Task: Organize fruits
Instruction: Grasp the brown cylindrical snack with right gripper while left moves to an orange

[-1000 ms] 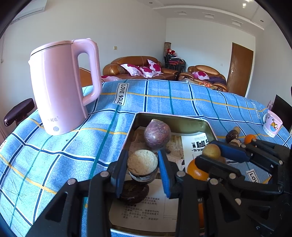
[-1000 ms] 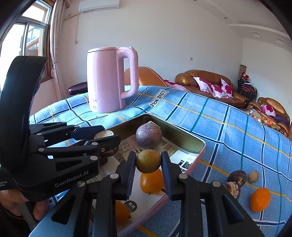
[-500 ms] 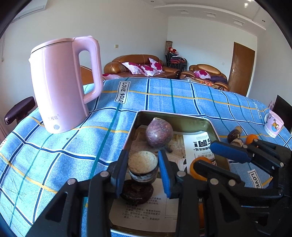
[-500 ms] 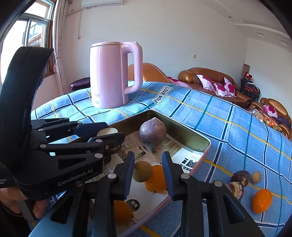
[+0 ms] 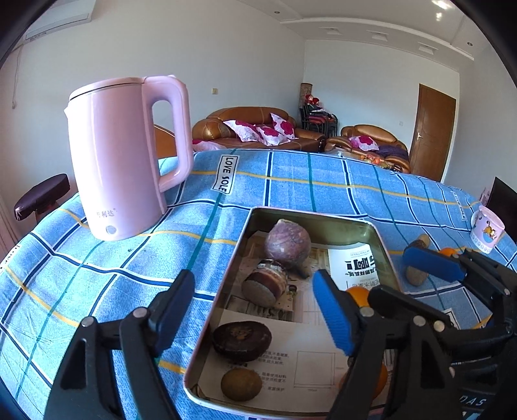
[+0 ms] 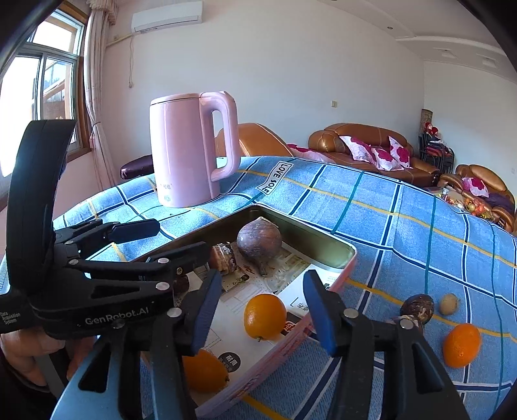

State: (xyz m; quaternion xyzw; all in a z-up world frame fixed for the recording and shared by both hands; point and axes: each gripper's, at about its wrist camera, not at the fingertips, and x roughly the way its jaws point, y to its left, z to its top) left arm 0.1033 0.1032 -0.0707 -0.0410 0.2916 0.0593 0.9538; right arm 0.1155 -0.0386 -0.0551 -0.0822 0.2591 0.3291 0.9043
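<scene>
White walls and ceiling (image 5: 371, 29) with recessed lights. Brown leather sofas (image 6: 365, 145) with floral cushions (image 6: 371, 150) line the far wall. Brown door (image 5: 434, 135) at far right, closed. Window (image 6: 48, 84) with curtain (image 6: 97, 80) at left, daylight entering. Air conditioner (image 6: 166, 14) mounted high beside it.

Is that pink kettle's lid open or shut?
Shut. The pink kettle stands upright on the blue cloth, its lid sitting flat on the rim.
</scene>
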